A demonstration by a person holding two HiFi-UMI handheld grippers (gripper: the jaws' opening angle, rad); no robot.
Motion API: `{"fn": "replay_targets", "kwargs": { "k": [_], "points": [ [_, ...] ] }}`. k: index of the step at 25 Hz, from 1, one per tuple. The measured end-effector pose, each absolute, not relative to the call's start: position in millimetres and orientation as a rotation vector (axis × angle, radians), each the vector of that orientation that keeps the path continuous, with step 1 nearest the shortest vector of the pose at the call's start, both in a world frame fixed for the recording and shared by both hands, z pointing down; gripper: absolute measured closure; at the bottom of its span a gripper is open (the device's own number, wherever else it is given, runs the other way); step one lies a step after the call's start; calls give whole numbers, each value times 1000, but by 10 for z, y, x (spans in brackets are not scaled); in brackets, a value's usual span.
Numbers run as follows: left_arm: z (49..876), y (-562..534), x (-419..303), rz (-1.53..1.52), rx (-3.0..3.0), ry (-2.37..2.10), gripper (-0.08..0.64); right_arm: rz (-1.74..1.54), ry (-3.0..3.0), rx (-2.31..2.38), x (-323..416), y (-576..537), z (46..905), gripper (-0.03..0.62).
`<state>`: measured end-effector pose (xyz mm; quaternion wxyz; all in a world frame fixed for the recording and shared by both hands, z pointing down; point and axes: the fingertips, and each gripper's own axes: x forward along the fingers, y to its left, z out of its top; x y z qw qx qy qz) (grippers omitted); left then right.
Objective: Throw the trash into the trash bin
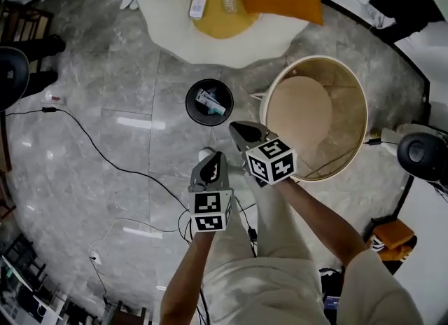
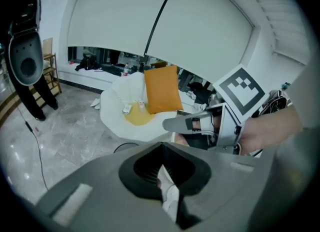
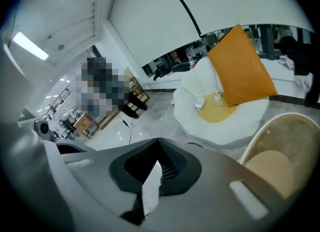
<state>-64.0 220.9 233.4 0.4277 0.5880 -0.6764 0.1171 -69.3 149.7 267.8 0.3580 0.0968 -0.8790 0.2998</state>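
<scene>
Grey marble floor (image 1: 105,92) below two forearms reaching forward, tilted down. The left gripper (image 1: 212,164) clamps crumpled white tissue (image 2: 168,194), the right gripper (image 1: 243,133) a white paper scrap (image 3: 150,188) — near the round black trash bin (image 1: 192,99).

Bright even light, glare on glossy floor (image 1: 133,122), fisheye edges — dark corners

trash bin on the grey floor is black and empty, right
Not empty: the head view shows a blue-and-white wrapper inside the trash bin. It is black and on the grey floor.
</scene>
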Motion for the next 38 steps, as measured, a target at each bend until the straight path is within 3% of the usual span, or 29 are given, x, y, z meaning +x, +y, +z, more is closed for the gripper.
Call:
{"fn": "replay_targets", "kwargs": {
  "k": [31,38],
  "points": [
    [-112,3304,-1100,298,1639,-1870,558,496,-2557,326,-703,2759,-547,572],
    [-654,3414,-1148,386,1698,-2009,558,464,-2655,373,-647,2940,-873,572]
  ]
}}
